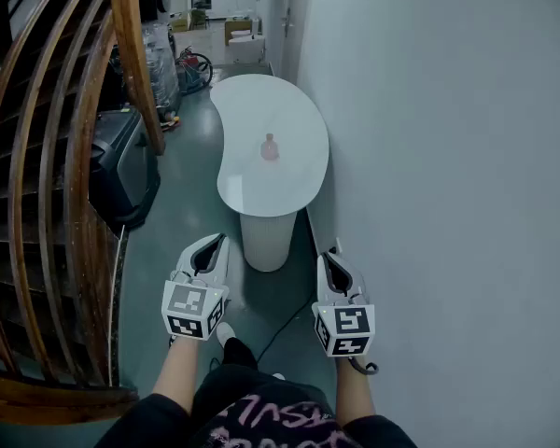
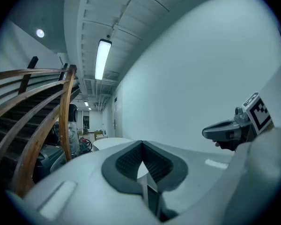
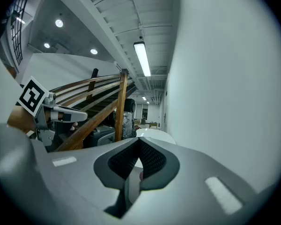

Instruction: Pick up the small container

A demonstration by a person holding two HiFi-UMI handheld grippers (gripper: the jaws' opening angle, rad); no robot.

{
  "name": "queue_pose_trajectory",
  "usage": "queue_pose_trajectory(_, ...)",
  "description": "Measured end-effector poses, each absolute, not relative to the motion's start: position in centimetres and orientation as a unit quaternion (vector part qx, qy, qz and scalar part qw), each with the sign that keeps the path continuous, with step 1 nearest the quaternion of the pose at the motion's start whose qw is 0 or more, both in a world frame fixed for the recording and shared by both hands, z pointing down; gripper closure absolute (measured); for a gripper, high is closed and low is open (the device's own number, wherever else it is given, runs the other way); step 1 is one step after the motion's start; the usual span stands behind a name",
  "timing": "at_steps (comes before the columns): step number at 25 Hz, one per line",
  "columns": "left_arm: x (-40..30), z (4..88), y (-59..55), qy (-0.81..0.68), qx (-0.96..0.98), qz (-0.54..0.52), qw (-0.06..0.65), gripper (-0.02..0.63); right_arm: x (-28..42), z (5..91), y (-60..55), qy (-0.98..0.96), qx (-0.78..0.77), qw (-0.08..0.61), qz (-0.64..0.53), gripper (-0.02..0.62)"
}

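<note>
- Forearms (image 1: 179,373) at the bottom edge of the head view each carry a gripper held low: the left gripper (image 1: 219,242) and the right gripper (image 1: 326,259).
- Both have their jaws brought together at the tips with nothing between them, as each gripper view shows.
- Ahead, the small container (image 1: 270,147) stands upright near the middle of the white worktop (image 1: 261,196), well apart from both grippers.
- It looks pinkish and bottle-like, with a narrower top. It is too small in view to tell the material.
- Judging by its size, it should be light and easy to tip, and its sides may be smooth. A gentle, level squeeze around the wider lower body seems safer than pinching the narrow top.
- Whichever gripper goes for it would need its jaws parted first.
</note>
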State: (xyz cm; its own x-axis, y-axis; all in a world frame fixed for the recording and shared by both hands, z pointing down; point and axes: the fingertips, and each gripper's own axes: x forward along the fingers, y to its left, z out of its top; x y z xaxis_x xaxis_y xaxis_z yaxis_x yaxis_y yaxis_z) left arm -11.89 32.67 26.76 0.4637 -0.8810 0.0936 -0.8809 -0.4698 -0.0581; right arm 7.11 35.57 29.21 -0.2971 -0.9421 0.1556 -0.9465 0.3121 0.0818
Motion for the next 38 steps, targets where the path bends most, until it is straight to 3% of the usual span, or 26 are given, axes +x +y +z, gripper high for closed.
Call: queue_pose_trajectory(38,-12.4,27.7,31.4,0.513,-0.856,-0.061,-0.003,0.606,6.3,29.7,34.1,-0.806,0.586,0.076,0.020,0.586)
